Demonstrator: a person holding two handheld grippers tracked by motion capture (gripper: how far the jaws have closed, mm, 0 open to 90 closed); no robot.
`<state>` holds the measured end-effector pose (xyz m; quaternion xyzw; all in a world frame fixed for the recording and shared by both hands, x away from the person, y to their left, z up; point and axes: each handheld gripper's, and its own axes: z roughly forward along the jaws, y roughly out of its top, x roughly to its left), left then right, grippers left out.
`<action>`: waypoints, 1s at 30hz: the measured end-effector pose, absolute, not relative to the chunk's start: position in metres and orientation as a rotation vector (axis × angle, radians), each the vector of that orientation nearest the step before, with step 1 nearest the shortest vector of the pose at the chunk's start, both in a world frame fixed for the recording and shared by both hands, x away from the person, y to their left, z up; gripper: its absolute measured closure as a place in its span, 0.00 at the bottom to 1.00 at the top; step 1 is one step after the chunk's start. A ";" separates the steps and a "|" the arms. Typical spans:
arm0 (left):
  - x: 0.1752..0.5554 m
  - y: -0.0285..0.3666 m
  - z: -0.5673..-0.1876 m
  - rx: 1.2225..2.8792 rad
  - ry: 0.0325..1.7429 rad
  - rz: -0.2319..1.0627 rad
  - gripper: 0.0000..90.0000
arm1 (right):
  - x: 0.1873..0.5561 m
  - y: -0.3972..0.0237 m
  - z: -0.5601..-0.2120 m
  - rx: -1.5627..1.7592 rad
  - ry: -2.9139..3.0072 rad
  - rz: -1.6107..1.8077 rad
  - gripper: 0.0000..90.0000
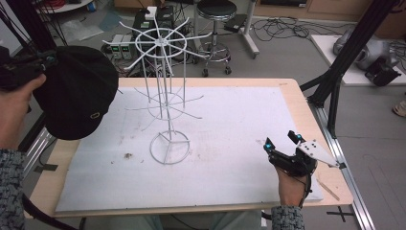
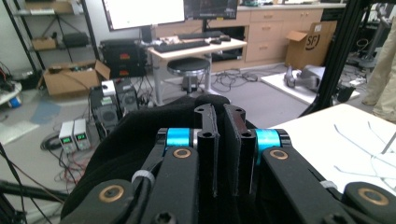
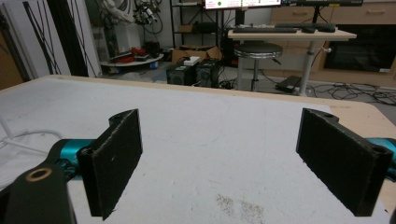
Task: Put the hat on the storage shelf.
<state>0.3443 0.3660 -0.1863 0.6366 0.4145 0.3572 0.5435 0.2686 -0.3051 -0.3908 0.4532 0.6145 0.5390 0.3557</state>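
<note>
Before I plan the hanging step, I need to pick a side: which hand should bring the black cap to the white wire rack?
Left. Its hand-held gripper is shut on the black cap, raised beside the white wire rack.

A black fabric cap (image 1: 76, 93) with a small pale emblem hangs beside a white wire hat rack (image 1: 165, 91) on a white mat (image 1: 230, 143) edged by a pale wooden tabletop (image 1: 306, 120). Both black two-jaw grippers (image 1: 283, 142) carry bright blue fittings; the sleeves (image 1: 10, 187) show a grey-and-black speckled knit.
</note>
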 end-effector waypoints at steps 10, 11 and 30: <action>0.331 0.367 -0.146 1.480 0.928 0.875 0.93 | 0.270 -0.302 -0.392 1.154 1.606 1.383 0.15; 0.329 0.366 -0.141 1.481 0.920 0.881 0.93 | 0.270 -0.302 -0.392 1.157 1.605 1.385 0.15; 0.311 0.361 -0.093 1.450 0.829 0.894 0.93 | 0.270 -0.304 -0.392 1.161 1.595 1.398 0.15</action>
